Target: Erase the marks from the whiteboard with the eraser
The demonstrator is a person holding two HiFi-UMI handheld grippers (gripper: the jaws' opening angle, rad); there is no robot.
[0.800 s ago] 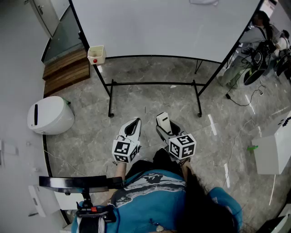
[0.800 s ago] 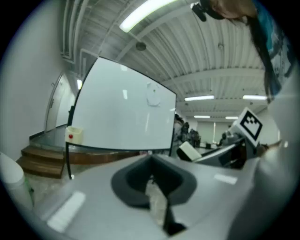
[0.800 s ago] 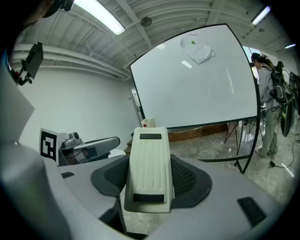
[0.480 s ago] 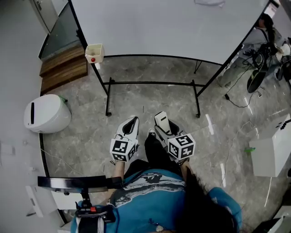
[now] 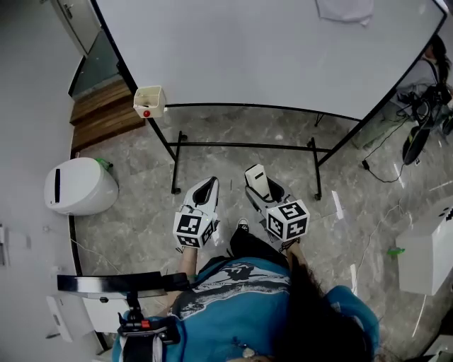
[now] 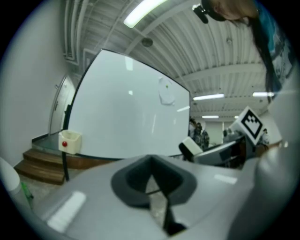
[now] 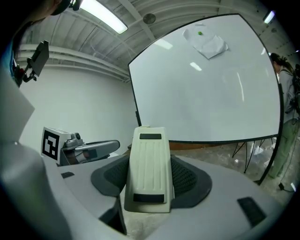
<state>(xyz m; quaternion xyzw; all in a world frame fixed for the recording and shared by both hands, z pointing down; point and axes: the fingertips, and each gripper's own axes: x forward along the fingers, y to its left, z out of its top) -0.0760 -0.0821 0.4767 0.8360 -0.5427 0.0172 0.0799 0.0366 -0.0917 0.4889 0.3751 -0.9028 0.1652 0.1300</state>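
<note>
The big whiteboard (image 5: 269, 49) stands on a black frame ahead of me; I make out no clear marks on it. A white sheet (image 5: 345, 8) hangs near its top right. My right gripper (image 5: 262, 187) is shut on the cream eraser (image 5: 255, 177), which sticks out forward between the jaws. In the right gripper view the eraser (image 7: 149, 168) points at the whiteboard (image 7: 211, 93). My left gripper (image 5: 208, 189) is held beside it, shut and holding nothing; in its own view the left gripper (image 6: 151, 174) faces the whiteboard (image 6: 126, 117). Both grippers hang well short of the board.
A small cream box (image 5: 148, 101) with a red dot hangs on the frame's left post. The stand's black legs (image 5: 244, 146) cross the floor ahead. A white bin (image 5: 78, 185) and wooden steps (image 5: 106, 117) lie left; cables (image 5: 386, 162) and a white box (image 5: 428, 247) lie right.
The whiteboard fills more of the head view and sits lower in it. Both grippers keep their pose, the eraser still held in the right one.
</note>
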